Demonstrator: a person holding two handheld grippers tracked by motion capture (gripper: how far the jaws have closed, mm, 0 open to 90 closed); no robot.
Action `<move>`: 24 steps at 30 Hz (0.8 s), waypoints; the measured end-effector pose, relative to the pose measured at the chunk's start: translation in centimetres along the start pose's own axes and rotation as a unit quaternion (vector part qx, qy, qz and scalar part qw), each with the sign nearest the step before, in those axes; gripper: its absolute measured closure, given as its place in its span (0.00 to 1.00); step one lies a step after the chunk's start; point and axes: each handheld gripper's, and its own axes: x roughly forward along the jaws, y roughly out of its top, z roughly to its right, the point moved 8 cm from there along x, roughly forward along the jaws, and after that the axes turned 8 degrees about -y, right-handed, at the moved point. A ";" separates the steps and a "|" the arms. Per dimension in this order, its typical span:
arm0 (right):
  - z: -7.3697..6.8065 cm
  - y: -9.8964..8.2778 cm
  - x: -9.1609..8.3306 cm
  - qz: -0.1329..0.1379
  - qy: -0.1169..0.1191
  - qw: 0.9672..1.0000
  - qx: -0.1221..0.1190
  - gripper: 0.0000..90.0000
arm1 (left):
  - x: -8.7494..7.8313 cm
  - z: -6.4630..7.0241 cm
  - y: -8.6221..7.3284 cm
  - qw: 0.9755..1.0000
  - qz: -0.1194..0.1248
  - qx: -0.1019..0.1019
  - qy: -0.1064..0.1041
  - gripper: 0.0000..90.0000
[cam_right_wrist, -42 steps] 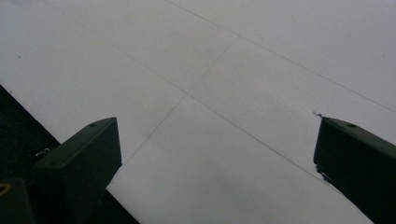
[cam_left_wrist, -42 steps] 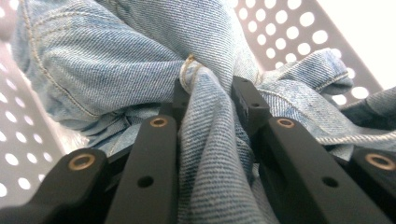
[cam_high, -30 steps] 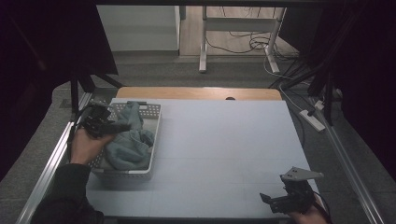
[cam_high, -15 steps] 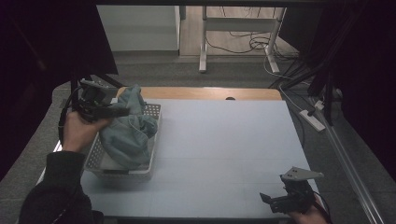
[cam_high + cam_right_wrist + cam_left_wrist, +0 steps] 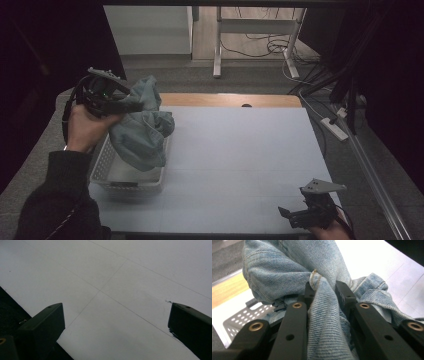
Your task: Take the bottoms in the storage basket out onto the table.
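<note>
A light blue denim garment (image 5: pixel 142 127) hangs bunched above a white perforated basket (image 5: pixel 102 167) at the table's left side. My left gripper (image 5: pixel 134 106) is shut on a fold of the denim garment (image 5: pixel 324 315), lifted above the basket (image 5: pixel 239 317); the cloth fills the gap between the black jaws, and its lower part still drapes into the basket. My right gripper (image 5: pixel 286 214) rests near the table's front right corner, its jaws open wide over bare white tabletop (image 5: pixel 125 285) with nothing between them.
The white tabletop (image 5: pixel 240 160) spreads between the basket and the right gripper. A wooden strip (image 5: pixel 230 100) runs along the far edge. Cables and a power strip (image 5: pixel 335 127) lie beyond the right edge, and desk legs (image 5: pixel 217 55) stand behind the table.
The left hand has risen, pulling the denim up out of the basket so more of it hangs free. The right gripper has stayed put.
</note>
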 end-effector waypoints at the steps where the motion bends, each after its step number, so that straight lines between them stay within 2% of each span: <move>1: 0.0 0.0 0.0 0.000 0.000 1.000 0.000 0.01 | 0.0 0.2 0.3 1.000 0.002 0.003 -0.001 0.81; 15: 0.1 0.0 0.0 0.003 0.001 1.000 0.002 0.01 | 0.0 2.5 3.6 0.999 0.011 0.030 -0.013 0.81; 24: 0.0 0.1 0.0 0.004 0.002 1.000 0.004 0.01 | 0.9 4.3 5.4 0.998 0.015 0.051 -0.026 0.81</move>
